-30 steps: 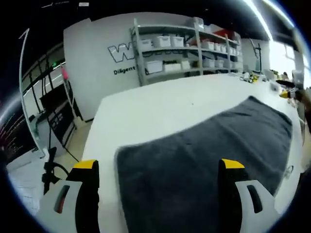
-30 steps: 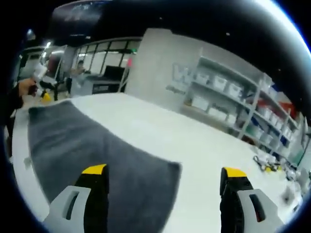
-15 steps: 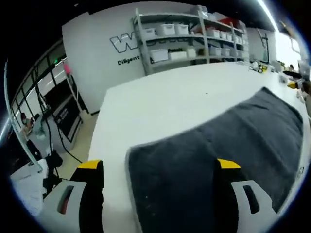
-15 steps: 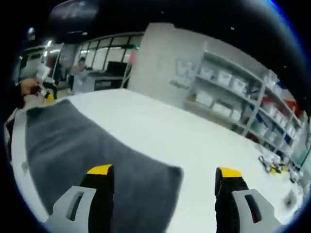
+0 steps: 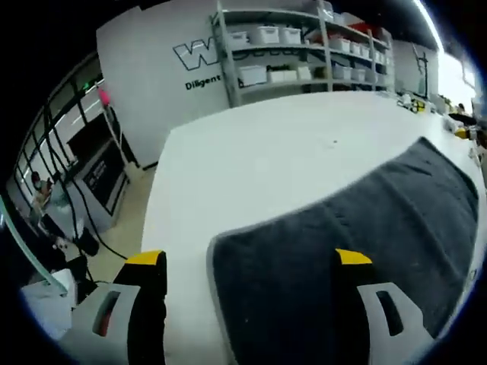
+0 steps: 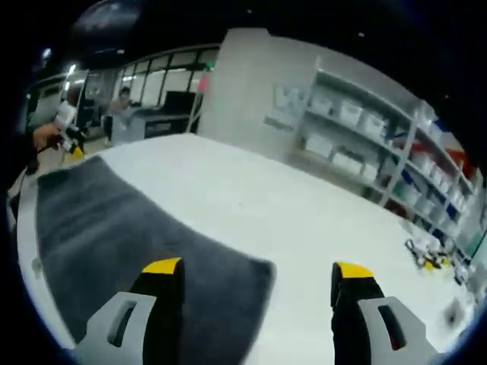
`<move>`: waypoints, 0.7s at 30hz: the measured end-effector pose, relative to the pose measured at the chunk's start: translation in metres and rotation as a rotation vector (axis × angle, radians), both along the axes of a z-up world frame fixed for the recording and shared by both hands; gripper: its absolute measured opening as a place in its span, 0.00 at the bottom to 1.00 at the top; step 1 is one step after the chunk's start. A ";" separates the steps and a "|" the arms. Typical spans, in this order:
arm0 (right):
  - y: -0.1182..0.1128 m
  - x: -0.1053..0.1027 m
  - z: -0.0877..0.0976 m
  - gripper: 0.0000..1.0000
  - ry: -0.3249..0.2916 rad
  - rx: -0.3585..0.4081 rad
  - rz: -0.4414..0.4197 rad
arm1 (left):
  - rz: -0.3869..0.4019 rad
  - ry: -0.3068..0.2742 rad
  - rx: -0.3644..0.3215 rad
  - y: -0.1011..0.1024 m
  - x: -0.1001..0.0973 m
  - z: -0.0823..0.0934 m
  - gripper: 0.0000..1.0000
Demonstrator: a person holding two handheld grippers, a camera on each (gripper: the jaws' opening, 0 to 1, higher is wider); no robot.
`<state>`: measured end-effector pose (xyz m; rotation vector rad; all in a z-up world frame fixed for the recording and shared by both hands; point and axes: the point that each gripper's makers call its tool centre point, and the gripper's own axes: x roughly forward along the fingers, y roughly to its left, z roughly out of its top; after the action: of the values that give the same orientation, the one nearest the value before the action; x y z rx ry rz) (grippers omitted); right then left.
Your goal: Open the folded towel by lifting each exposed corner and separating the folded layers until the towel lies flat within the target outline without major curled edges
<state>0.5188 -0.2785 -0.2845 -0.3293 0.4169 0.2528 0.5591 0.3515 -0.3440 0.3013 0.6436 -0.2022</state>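
Observation:
A dark grey towel (image 5: 358, 236) lies spread on the white table (image 5: 251, 167); its near left corner sits between my left gripper's jaws. My left gripper (image 5: 247, 262) hovers above that corner, open, with nothing held. In the right gripper view the same towel (image 6: 122, 228) stretches from the far left to a corner close to the left jaw. My right gripper (image 6: 255, 270) is open above that corner and the bare table (image 6: 289, 220). At the far left of that view the other gripper's yellow tip (image 6: 72, 150) and a hand (image 6: 42, 137) show at the towel's far end.
Shelving with white bins (image 5: 304, 53) stands against the wall behind the table, also in the right gripper view as shelves (image 6: 365, 144). Small objects (image 6: 426, 255) lie on the table at the right. The table's left edge (image 5: 152, 220) drops to the floor, where cables and equipment stand.
Both views have shifted slightly as the hands moved; the jaws sit a little closer together in the right gripper view. The towel itself lies as before.

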 end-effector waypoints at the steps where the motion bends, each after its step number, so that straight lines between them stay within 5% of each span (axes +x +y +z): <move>1: -0.001 0.001 0.000 0.79 0.000 0.001 -0.001 | 0.003 0.003 -0.003 0.000 0.001 -0.001 0.86; 16: -0.022 0.030 -0.018 0.72 0.034 -0.013 -0.037 | 0.065 0.058 -0.030 0.023 0.023 -0.020 0.79; 21: -0.024 0.044 -0.035 0.67 0.069 0.010 -0.052 | 0.050 0.073 -0.028 0.028 0.038 -0.025 0.68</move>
<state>0.5628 -0.3026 -0.3192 -0.2999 0.4912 0.2158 0.5974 0.3798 -0.3686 0.2512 0.7194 -0.1751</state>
